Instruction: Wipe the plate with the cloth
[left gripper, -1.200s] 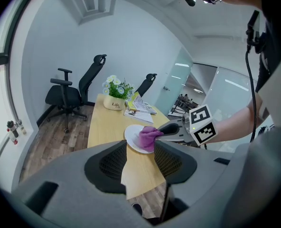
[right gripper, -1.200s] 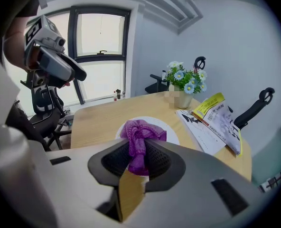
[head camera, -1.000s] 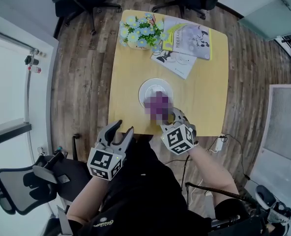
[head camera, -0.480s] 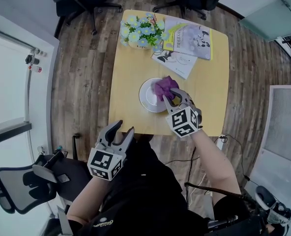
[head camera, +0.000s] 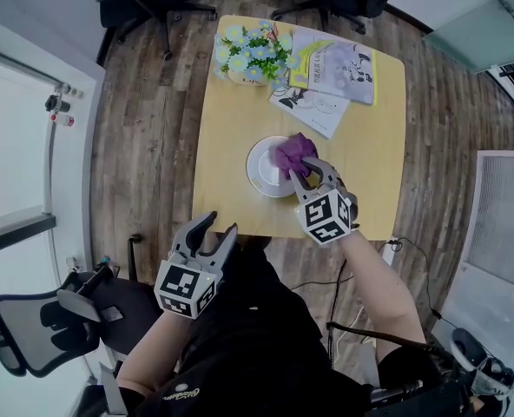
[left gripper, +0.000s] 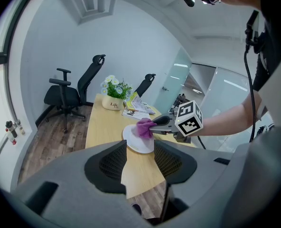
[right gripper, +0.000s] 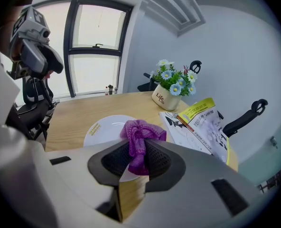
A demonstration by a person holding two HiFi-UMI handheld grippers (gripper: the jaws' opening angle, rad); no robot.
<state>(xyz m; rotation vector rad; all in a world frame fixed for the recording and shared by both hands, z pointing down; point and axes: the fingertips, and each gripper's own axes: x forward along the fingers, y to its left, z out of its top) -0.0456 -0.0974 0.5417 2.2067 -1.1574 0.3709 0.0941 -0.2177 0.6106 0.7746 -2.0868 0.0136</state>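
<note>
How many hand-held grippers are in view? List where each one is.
2. The left hand-held gripper hangs open off the table's near edge; the right hand-held gripper is over the plate, shut on the purple cloth.

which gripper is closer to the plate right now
Right. The right gripper holds the purple cloth over the right side of the plate. The left gripper hangs open and empty off the near edge of the table, well short of the plate.
</note>
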